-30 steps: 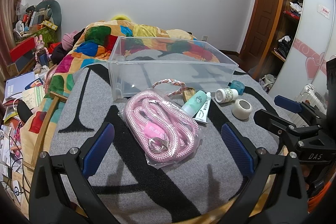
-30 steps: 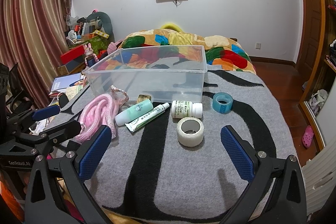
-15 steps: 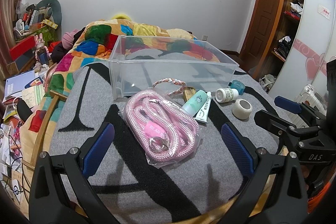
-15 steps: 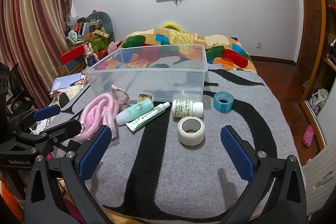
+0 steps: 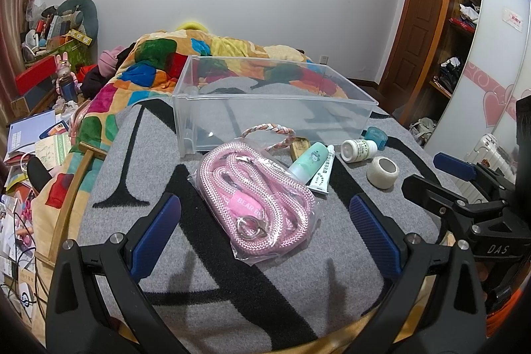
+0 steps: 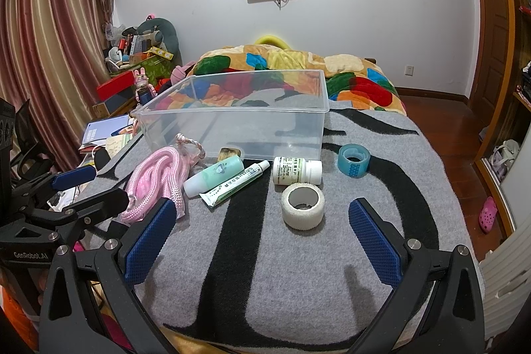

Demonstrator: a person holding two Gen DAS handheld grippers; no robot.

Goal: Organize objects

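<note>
A clear plastic bin [image 5: 361, 103] [image 6: 318, 121] stands empty on the grey and black blanket. In front of it lie a bagged pink rope [image 5: 259, 198] [image 6: 156, 178], a mint bottle [image 5: 307, 160] [image 6: 214, 176], a white tube [image 5: 322, 171] [image 6: 235, 183], a white pill bottle [image 5: 358, 150] [image 6: 297, 170], a white tape roll [image 5: 382, 172] [image 6: 302, 204] and a blue tape roll [image 5: 376, 136] [image 6: 353, 160]. My left gripper [image 5: 265, 234] is open, just short of the rope. My right gripper [image 6: 262, 241] is open, just short of the white tape roll.
A braided cord [image 5: 272, 135] and a small tan object [image 5: 298, 146] lie by the bin. A colourful quilt [image 6: 298, 68] lies behind it. Clutter, books and boxes [image 5: 36, 121] fill the floor at left. A wardrobe and door [image 5: 431, 32] stand at right.
Both views have shifted only slightly; the objects sit a touch nearer. Nothing was grasped or moved.
</note>
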